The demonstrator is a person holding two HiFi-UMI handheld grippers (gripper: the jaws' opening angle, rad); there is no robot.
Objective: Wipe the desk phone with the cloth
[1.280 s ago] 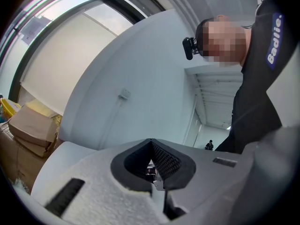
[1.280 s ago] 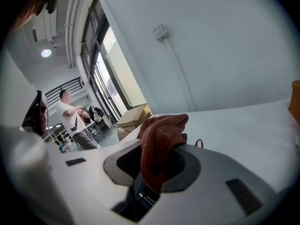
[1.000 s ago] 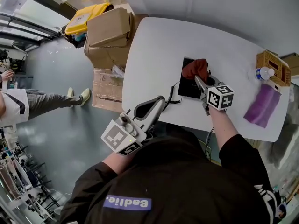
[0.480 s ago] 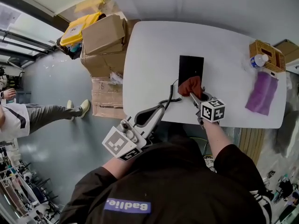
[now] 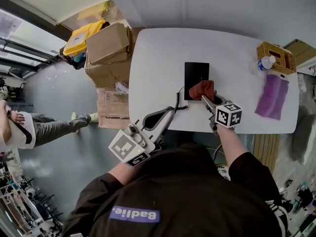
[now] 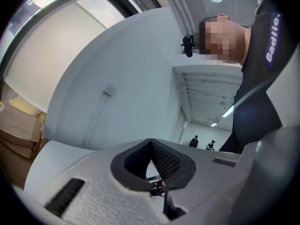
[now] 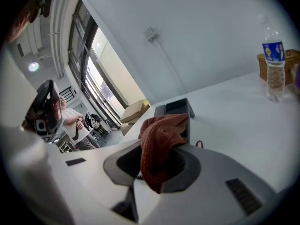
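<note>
The black desk phone (image 5: 196, 74) lies flat in the middle of the white table (image 5: 237, 43). In the right gripper view the phone (image 7: 177, 108) lies just beyond the jaws. My right gripper (image 5: 204, 97) is shut on a rust-red cloth (image 5: 202, 89), which rests on the phone's near right corner. That cloth (image 7: 161, 135) bunches up out of the right gripper (image 7: 157, 165). A black coiled cord (image 5: 178, 101) runs from the phone toward the table's near edge. My left gripper (image 5: 170, 111) hovers there with its jaws shut and tilted up at the wall. Nothing shows between the left gripper's (image 6: 151, 146) pads.
A water bottle (image 5: 265, 62) and a wicker basket (image 5: 276, 57) stand at the far right corner, with a purple cloth (image 5: 270, 95) lying beside them. Cardboard boxes (image 5: 108, 43) and a yellow bin (image 5: 84, 31) crowd the table's left end. A person (image 5: 19, 130) stands on the floor at the left.
My right gripper has dragged the red cloth from the phone's far end back to its near right corner. The left gripper has stayed at the table's near edge.
</note>
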